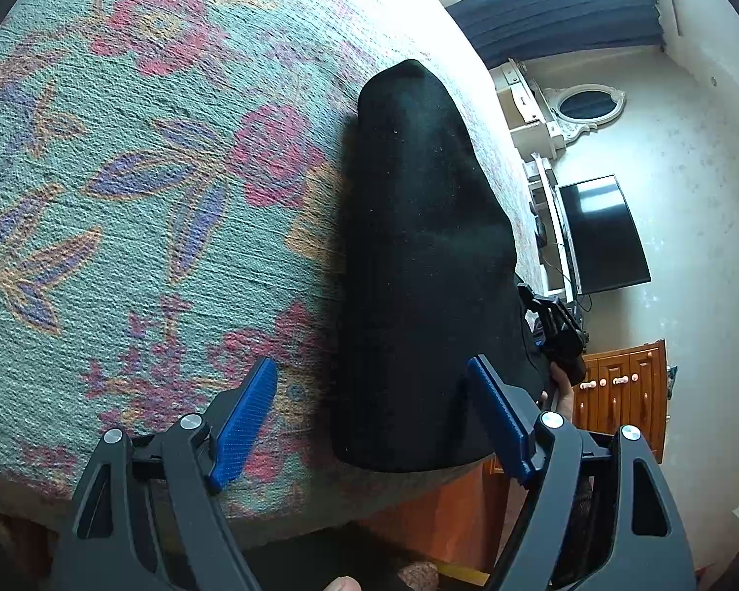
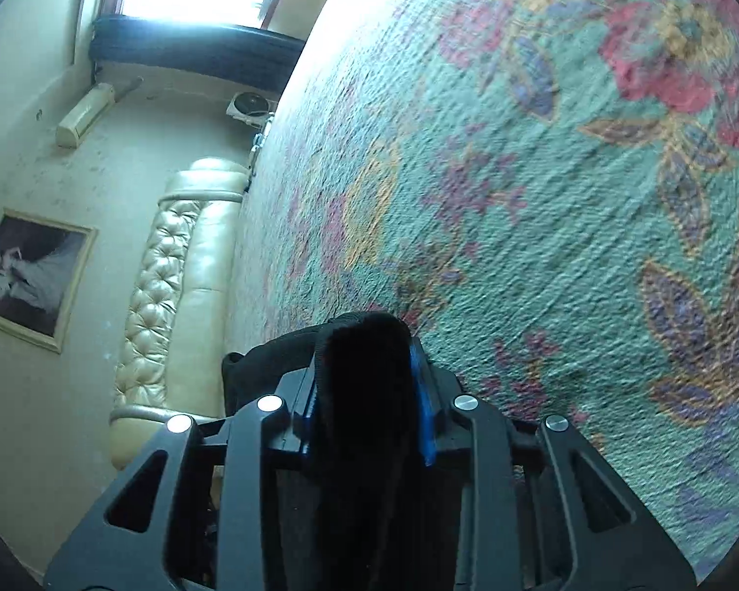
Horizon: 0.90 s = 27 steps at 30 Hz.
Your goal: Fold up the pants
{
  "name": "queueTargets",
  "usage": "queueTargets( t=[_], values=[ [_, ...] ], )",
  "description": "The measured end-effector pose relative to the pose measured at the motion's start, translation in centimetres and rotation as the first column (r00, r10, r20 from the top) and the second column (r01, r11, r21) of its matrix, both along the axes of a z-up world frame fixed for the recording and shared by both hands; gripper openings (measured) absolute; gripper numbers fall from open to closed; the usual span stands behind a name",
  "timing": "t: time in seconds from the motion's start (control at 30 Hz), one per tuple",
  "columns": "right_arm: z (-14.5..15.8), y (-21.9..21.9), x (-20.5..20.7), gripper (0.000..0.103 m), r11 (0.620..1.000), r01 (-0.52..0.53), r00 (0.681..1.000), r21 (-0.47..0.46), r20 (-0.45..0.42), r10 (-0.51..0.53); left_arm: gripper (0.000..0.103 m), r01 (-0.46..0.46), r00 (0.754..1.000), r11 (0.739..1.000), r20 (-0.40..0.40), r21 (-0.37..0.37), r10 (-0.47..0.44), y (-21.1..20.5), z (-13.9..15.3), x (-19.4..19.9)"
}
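Pinching a thick fold of the black pants (image 2: 364,384) in my right claw (image 2: 367,394), I am holding it over the floral bedspread (image 2: 542,197). Ahead of my left claw (image 1: 372,418), gaping wide and empty, the folded pants are lying between its fingers.

The left hand-held gripper (image 1: 372,406) hangs with jaws wide apart, while the right hand-held gripper (image 2: 364,384) is clamped on dark cloth.

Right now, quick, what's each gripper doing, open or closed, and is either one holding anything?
Left gripper: open, holding nothing, hovering at the near end of the black pants.
Right gripper: shut on a fold of the black pants.
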State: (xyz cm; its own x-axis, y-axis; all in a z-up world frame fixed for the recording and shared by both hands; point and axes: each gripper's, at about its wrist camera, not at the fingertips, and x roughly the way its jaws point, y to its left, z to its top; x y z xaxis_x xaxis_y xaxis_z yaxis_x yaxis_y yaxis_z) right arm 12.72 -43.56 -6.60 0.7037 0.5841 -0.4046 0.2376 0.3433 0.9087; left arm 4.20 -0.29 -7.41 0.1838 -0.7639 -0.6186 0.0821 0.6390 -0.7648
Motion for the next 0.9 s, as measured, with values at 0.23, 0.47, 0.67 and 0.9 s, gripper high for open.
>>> queueTargets(
  t=[0.23, 0.47, 0.67, 0.9],
  values=[
    [1.5, 0.6, -2.4, 0.061, 0.998, -0.001, 1.000, 0.060, 0.014, 0.000, 0.078, -0.030, 0.999, 0.997, -0.045, -0.070, 0.027, 1.1, -0.7, 0.3],
    [0.9, 1.4, -9.7, 0.068, 0.987, -0.034, 0.999, 0.159, 0.006, 0.033, 0.083, 0.003, 1.000, 0.995, -0.030, -0.097, -0.006, 0.2, -0.6, 0.2],
    [1.6, 2.4, -11.0, 0.081, 0.991, -0.043, 0.999, 0.128, 0.010, 0.042, 0.083, 0.057, 0.998, 0.994, -0.015, -0.091, -0.059, -1.8, -0.8, 0.4],
    [2.1, 4.2, -10.9, 0.072, 0.994, -0.109, 0.993, -0.032, -0.047, 0.108, 0.087, 0.059, 0.997, 0.994, -0.039, -0.097, -0.064, -2.5, -1.0, 0.4]
  ],
)
